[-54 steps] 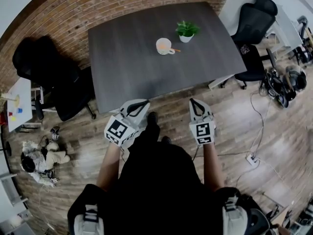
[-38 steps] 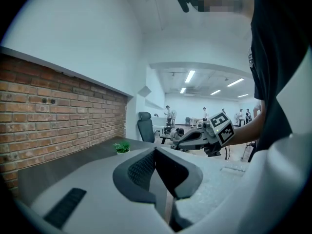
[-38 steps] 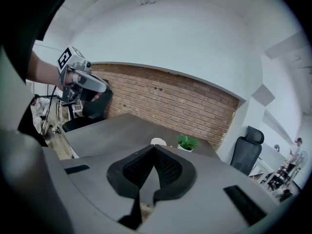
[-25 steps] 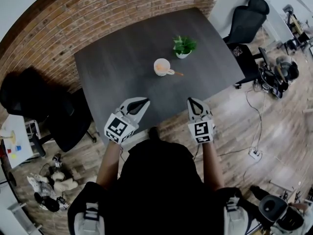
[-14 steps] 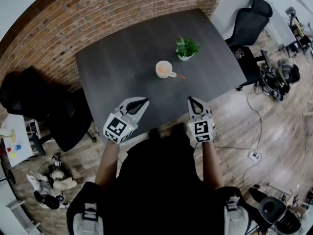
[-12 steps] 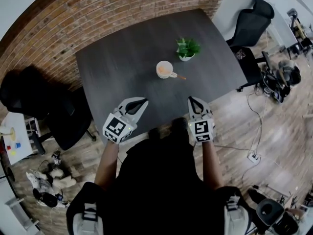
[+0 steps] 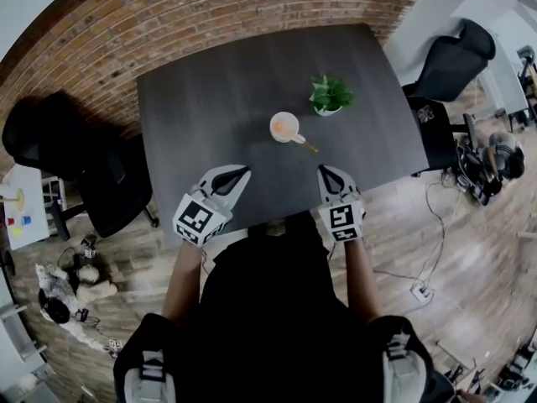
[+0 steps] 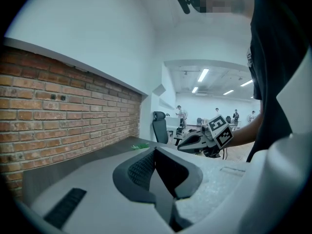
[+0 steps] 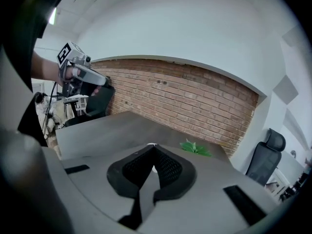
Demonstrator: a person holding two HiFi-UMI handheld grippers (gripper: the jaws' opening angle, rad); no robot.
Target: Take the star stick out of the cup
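A white cup stands mid-table on the dark grey table. A thin stick leans out of it toward the near right; I cannot make out its star end. My left gripper and right gripper hover over the table's near edge, well short of the cup, both shut and empty. In the left gripper view the left gripper has its jaws together. In the right gripper view the right gripper is shut too, and only a white sliver of the cup shows behind it.
A small potted plant sits just right of and beyond the cup, also visible as green leaves. Black office chairs stand at the table's left and right. A brick wall backs the table. Cables lie on the floor.
The person has stepped up to the table: both grippers, earlier over the floor, now reach over its near edge. Both stay shut. The cup and plant have not moved on the table.
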